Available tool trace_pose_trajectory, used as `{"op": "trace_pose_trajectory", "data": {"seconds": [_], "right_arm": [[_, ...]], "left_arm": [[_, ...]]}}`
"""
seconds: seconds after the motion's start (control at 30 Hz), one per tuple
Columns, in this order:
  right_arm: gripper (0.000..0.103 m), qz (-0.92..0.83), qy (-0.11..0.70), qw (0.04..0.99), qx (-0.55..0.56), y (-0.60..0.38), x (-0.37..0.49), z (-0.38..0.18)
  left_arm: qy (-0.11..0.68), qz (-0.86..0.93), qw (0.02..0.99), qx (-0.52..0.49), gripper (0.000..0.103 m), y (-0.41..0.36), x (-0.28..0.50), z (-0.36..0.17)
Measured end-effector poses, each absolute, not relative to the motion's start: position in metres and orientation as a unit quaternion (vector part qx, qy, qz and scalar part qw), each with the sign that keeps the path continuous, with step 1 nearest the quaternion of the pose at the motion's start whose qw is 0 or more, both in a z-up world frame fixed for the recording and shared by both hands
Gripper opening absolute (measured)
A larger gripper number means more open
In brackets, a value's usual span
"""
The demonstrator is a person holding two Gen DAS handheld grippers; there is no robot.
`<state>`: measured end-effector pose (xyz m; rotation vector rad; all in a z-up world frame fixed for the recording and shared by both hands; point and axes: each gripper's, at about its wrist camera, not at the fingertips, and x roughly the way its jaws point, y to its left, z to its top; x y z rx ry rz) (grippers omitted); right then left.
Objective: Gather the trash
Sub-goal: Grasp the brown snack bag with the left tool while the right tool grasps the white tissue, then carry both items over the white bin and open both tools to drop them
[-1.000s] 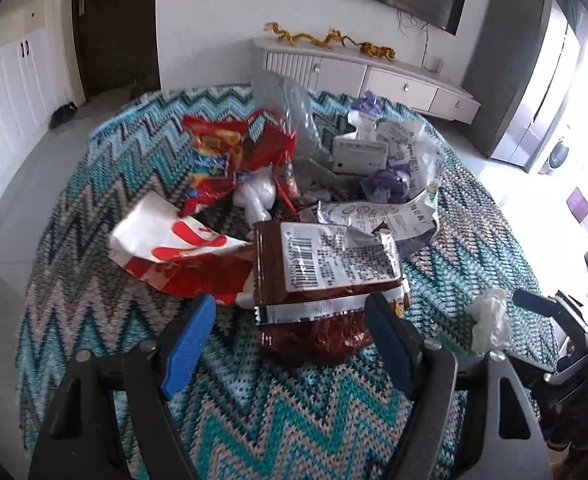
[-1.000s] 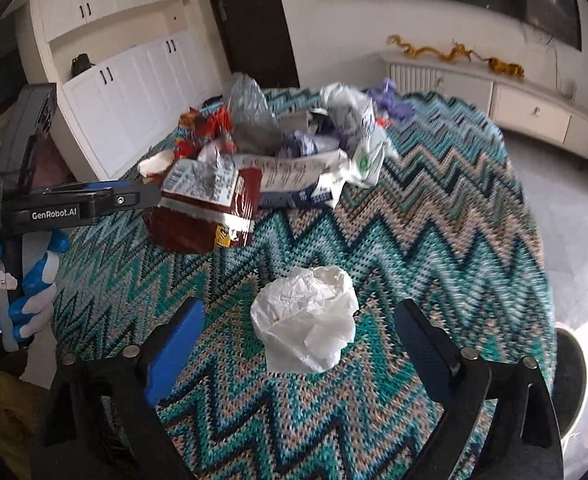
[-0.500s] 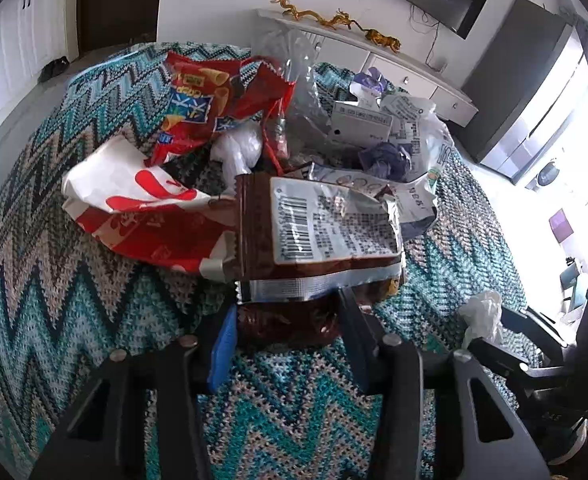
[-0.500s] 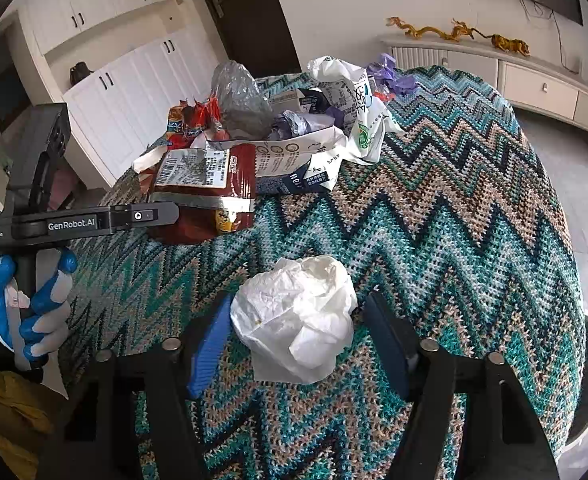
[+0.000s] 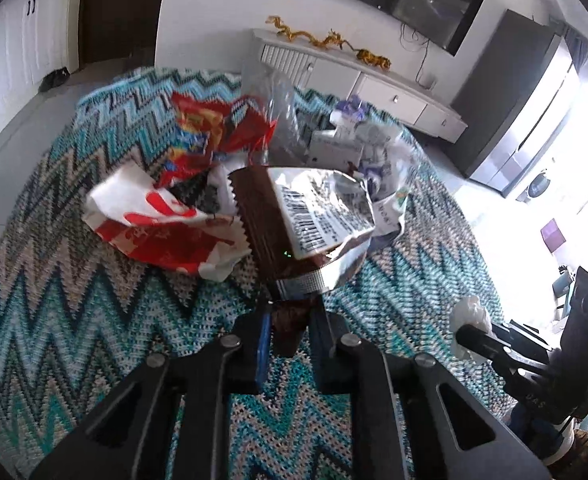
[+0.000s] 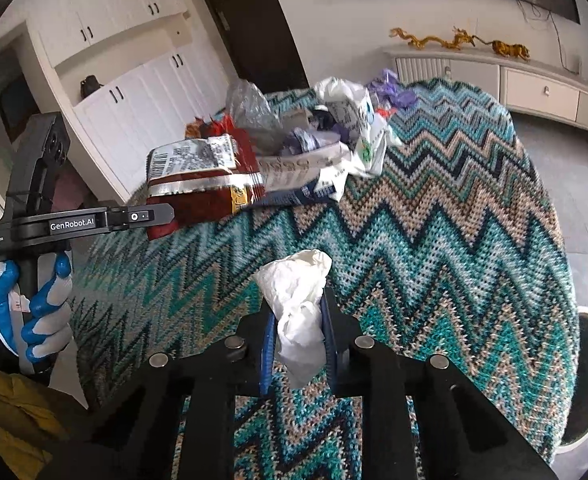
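- On the zigzag tablecloth [image 6: 434, 240], a trash pile [image 6: 318, 136] serves as landmark.
- Left gripper [image 5: 287, 330]: jaws closing, pinching the near end of the brown snack bag [image 5: 289, 220] at the pile's near edge.
- Right gripper [image 6: 297, 340]: jaws closing on the crumpled white tissue [image 6: 296, 300], well apart from the pile, nearer the person's gloved hand [image 6: 33, 304].

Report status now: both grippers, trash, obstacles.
Left gripper jaws closing on crinkled brown foil snack bag. Right gripper jaws closing on crumpled white tissue. More wrappers piled behind; nothing blocking.
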<state>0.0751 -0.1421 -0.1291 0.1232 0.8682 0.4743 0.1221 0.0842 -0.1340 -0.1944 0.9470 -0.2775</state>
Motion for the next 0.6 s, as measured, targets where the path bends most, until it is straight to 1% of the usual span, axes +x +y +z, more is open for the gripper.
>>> {"op": "trace_pose_trajectory", "data": {"seconds": [0.3,0.4,0.6], "right_arm": [[0.02,0.188,0.372,0.905,0.086,-0.185,0.059,-0.104],[0.02,0.155,0.355,0.916,0.101,-0.214,0.052,-0.096],[0.02,0.075,0.336,0.93,0.131,-0.283,0.035,-0.092]], "left_arm": [[0.422,-0.162,0.891,-0.05,0.015,0.057,0.108,-0.094],[0.415,-0.182,0.891,-0.025,0.015,0.034,0.109,-0.082],[0.403,-0.237,0.883,0.036,0.015,-0.037,0.112,-0.064]]}}
